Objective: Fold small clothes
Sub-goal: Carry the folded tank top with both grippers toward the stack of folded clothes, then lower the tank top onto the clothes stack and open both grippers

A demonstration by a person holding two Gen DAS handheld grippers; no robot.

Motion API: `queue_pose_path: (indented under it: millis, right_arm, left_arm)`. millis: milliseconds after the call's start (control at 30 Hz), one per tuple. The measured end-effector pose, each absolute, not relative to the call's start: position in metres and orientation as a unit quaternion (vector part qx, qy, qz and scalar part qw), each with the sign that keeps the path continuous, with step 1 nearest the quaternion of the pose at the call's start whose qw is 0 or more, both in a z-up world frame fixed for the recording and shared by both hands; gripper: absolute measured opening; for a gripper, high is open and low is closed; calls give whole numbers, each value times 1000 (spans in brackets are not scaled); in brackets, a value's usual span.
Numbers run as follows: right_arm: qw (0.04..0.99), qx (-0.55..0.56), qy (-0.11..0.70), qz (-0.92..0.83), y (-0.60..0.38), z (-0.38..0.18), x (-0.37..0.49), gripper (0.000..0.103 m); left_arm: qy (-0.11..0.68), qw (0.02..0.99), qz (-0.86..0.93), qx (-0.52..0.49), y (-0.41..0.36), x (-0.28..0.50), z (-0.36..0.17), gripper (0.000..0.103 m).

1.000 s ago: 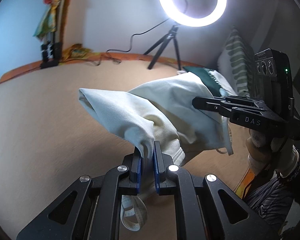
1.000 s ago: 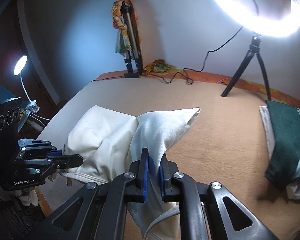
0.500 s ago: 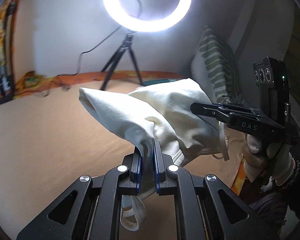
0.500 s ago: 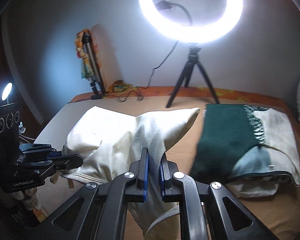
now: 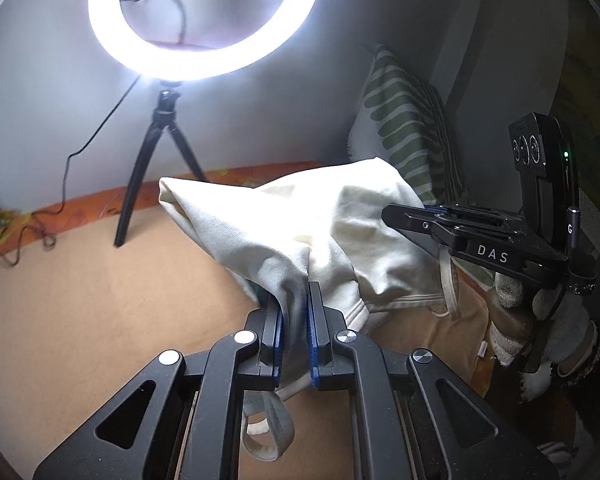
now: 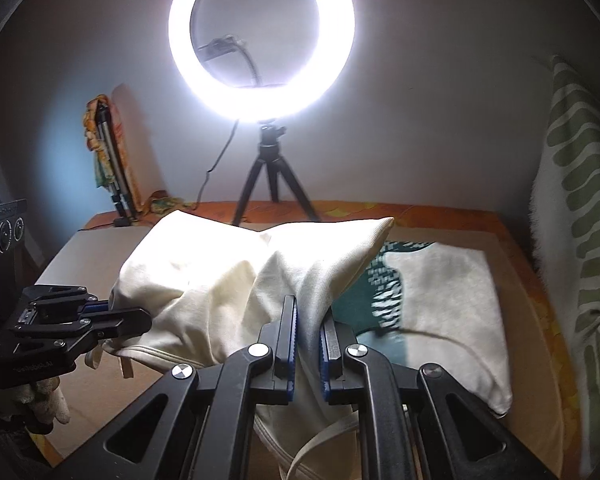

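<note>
Both the left gripper (image 5: 294,332) and right gripper (image 6: 308,344) are clamped on the folded cream garment (image 6: 228,280), lifted beside the stacked clothes (image 6: 440,300); placing remains.

The cream cotton garment (image 6: 228,280) now hangs above the folded green-and-white clothes (image 6: 440,292) on the tan bed (image 5: 80,300), carried rightward. The glowing ring light (image 6: 262,32) now sits straight ahead.

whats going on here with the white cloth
A person holds a two-finger tool in each hand. The left tool and the right tool are each clamped on a bunched cream garment, lifted above the tan bed surface. Folded clothes lie beside it, under a ring light.
</note>
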State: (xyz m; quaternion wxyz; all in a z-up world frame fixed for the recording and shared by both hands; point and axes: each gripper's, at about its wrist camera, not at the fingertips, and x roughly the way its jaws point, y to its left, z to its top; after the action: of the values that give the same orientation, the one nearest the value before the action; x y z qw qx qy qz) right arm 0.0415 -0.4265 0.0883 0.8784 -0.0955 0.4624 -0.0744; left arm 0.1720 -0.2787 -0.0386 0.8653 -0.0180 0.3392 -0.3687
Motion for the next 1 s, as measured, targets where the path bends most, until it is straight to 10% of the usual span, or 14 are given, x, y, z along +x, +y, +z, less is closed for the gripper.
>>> queue_pose_path:
  millis: [633,1000]
  right_arm:
    - [862,-81,489,-103,-554,72,85,7]
    - [826,-86,522,-195,-598,43,91,14]
  left_arm:
    - [379,855,-354,2,-360,226,-81,8]
    - [437,842,-316,-22,-338,231,-100,31]
